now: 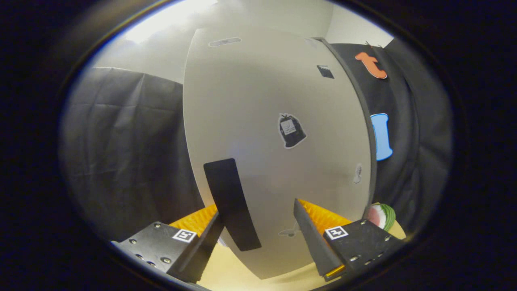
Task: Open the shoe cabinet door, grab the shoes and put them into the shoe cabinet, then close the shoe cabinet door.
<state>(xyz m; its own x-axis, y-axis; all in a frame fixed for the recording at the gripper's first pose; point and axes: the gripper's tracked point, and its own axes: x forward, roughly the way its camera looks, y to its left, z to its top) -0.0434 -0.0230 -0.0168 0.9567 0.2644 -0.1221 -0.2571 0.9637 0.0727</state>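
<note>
The pale shoe cabinet door (274, 93) stands close in front of me and looks shut. It carries a few small stickers and a long black handle strip (229, 198) near its lower left. My gripper (257, 208) is open right at the door. The handle strip lies between the fingers, close against the left finger (210, 236), while the right finger (313, 234) stands well apart from it. Neither finger presses on the handle. Something round in green, white and pink (381, 216) peeks out to the right of the door, just beyond the right finger.
Black cloth (121, 153) hangs as the booth wall to the left and right of the cabinet. A pale yellow surface (242, 270) runs under the cabinet and the fingers.
</note>
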